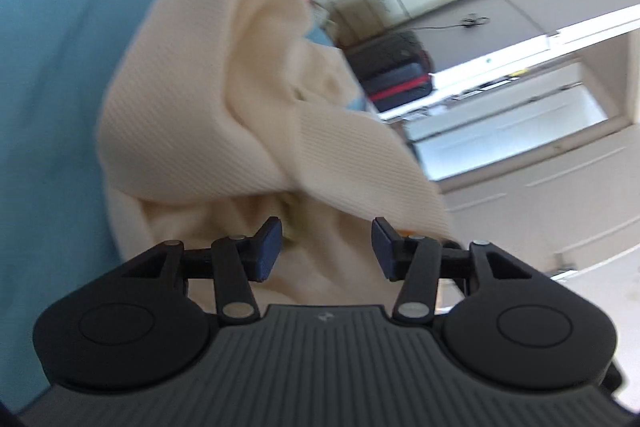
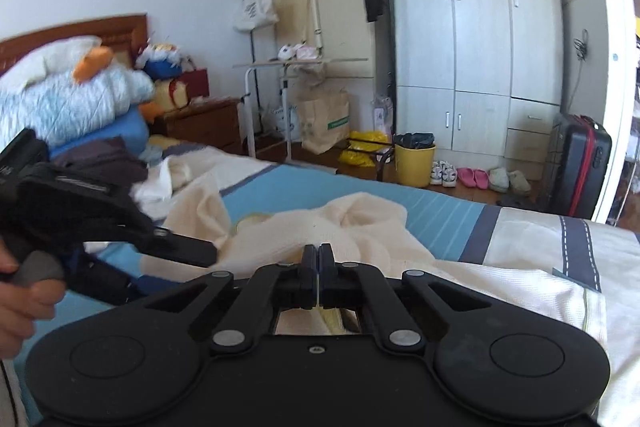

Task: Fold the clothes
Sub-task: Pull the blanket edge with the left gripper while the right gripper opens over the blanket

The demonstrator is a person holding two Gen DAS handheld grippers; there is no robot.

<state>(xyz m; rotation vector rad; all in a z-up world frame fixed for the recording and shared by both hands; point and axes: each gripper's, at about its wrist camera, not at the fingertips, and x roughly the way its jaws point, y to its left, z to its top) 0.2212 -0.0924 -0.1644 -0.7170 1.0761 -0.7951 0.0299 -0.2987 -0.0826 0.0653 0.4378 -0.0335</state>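
A bed (image 2: 400,195) covered by a blue and cream striped sheet is seen filling the foreground, with a white wardrobe (image 2: 472,27) and a dark suitcase (image 2: 580,163) set against the far wall. A cream knitted garment (image 2: 360,223) is shown heaped and crumpled in the middle of the bed, its folds bunched up on the blue sheet. The left tongs (image 1: 326,247) are held spread just over the near edge of the garment, with cloth seen behind the gap but neither pad pressed onto it. The right tongs (image 2: 319,267) are pressed together at the near edge of the heap; whether a fold of the garment is pinched between them cannot be told. A hand (image 2: 20,291) is seen gripping the left handle.
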